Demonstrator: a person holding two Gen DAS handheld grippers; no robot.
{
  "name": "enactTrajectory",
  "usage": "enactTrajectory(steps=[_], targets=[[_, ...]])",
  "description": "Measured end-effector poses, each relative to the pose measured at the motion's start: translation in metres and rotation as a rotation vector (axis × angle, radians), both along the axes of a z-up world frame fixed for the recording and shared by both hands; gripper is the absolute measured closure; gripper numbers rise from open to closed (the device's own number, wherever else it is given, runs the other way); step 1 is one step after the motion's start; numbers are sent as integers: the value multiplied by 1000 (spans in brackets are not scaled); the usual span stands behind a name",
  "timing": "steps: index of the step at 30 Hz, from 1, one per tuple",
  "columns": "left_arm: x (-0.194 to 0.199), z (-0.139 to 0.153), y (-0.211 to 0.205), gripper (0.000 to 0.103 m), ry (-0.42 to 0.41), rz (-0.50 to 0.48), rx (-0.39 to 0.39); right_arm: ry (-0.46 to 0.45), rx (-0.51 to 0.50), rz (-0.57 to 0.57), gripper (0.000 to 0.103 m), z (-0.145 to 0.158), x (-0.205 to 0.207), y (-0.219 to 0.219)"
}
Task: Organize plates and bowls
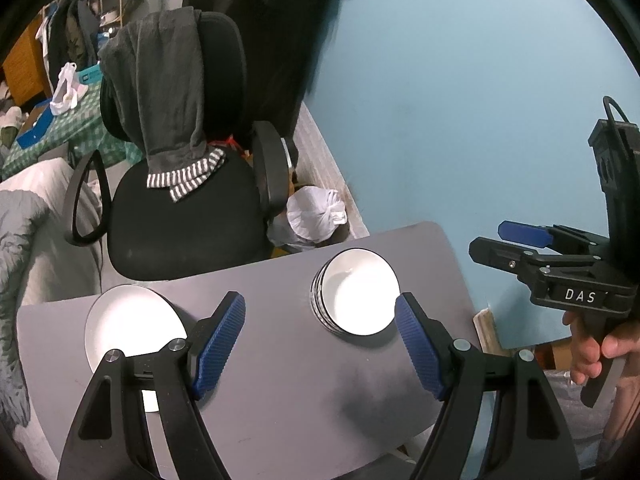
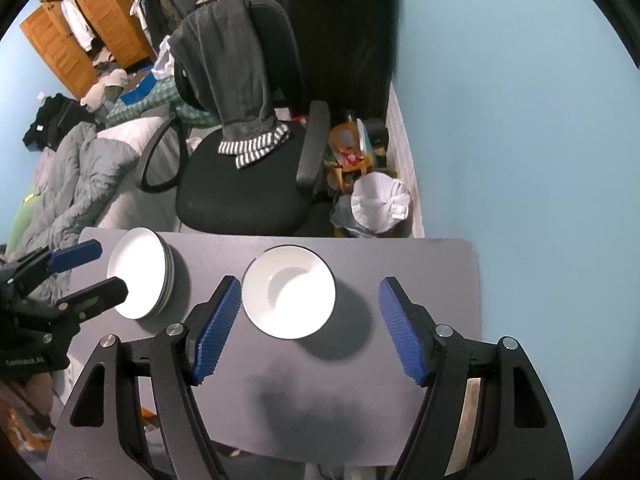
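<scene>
On the grey table (image 2: 420, 280) stand two piles, well apart: a stack of white plates (image 2: 140, 276) towards its left edge and a stack of white bowls (image 2: 288, 296) with dark rims near the middle. The left gripper (image 1: 320, 344) and the right gripper (image 2: 310, 328) both hang above the tabletop with jaws wide and nothing between them – the bowls lie just ahead of the right one. These look like glazed ceramic: stiff, fairly heavy as a stack, slippery and easily chipped. The rim is the likely hold – one pad inside the lip, one outside, taking the top bowl alone so the rest do not shift
</scene>
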State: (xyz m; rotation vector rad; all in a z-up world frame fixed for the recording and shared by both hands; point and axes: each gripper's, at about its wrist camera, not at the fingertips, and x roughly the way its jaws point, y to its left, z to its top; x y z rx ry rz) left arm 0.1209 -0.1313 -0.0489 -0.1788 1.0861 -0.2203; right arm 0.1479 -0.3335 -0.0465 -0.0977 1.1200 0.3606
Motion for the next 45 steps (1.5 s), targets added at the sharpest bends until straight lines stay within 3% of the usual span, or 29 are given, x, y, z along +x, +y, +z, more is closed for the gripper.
enactTrajectory(steps=[11, 24, 32, 45], targets=[[27, -36, -16, 25, 83, -2, -9, 133, -28, 28, 30, -43, 36, -17], [65, -117, -29, 24, 259, 16, -46, 375, 26, 8, 29, -126, 71, -31], [78, -162, -37, 24, 335, -2, -29, 411, 84, -8, 29, -160, 79, -36], [84, -196, -37, 25, 391, 26, -121, 410, 134, 5, 30, -179, 76, -29]])
